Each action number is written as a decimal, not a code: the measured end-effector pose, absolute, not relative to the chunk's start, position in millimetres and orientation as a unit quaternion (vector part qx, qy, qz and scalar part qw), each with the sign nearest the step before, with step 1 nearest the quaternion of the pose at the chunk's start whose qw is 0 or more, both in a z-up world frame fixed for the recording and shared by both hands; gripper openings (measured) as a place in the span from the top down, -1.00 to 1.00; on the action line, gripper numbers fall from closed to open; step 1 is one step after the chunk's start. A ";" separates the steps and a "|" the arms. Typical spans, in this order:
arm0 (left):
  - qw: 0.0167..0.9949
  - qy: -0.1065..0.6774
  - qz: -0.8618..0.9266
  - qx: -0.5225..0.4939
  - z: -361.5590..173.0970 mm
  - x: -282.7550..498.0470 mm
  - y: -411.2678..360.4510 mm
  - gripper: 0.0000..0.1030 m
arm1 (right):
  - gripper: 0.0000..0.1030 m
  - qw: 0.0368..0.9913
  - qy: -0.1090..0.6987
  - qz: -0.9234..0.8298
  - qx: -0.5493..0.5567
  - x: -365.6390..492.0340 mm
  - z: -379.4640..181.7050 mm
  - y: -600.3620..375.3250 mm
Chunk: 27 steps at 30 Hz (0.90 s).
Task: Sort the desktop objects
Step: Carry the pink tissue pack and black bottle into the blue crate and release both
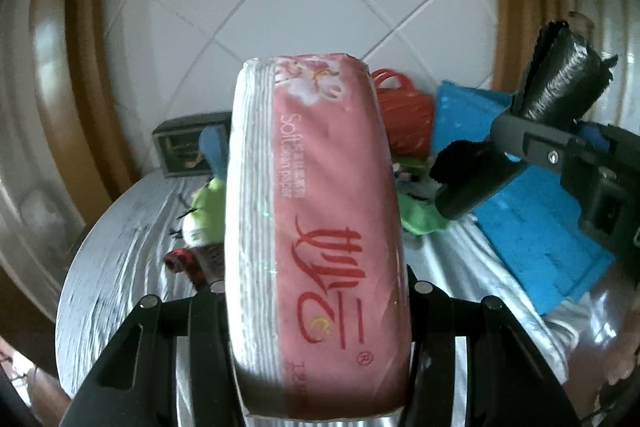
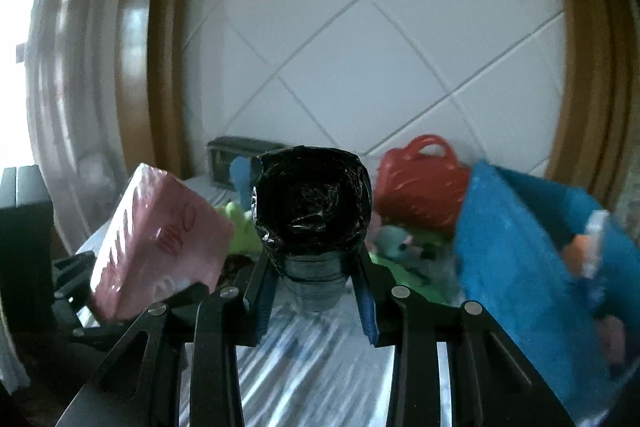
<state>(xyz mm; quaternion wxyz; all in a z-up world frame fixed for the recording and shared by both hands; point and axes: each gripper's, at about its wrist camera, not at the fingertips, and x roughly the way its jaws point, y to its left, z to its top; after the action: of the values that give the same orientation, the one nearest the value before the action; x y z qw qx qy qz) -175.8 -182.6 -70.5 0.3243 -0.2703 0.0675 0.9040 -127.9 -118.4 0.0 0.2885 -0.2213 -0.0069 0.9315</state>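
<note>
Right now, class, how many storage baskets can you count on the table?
2: a red plastic basket with handles at the back by the wall, and a blue plastic basket at the right. Others may be hidden.

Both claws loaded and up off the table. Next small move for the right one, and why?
Probably carry the right claw rightward toward the blue bin and lower in. It is shut on a black roll of bags, held clear above the table, and the bin's open mouth sits just to its right. The left claw grips the pink tissue pack on the other side, so that path looks clear.
</note>
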 end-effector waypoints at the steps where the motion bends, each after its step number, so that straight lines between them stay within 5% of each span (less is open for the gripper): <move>1: 0.333 0.067 0.903 -0.264 -65.8 -169.9 -178.9 0.10 | 0.33 0.297 -0.009 0.930 -0.217 -121.3 7.0 -118.2; 17: 0.460 0.052 0.877 -0.131 8.2 -28.7 -1.4 0.09 | 0.33 0.439 -0.041 0.892 -0.100 100.2 85.8 -1.5; 27: 0.437 0.067 0.877 -0.187 7.8 23.3 181.0 0.09 | 0.33 0.464 -0.035 0.862 -0.200 187.1 57.7 184.2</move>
<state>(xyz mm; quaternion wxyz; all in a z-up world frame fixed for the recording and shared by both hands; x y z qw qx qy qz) 23.3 181.0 7.8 0.4371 -0.1875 0.0672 0.8771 187.1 184.2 57.7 0.4638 -0.2002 -0.0345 0.8623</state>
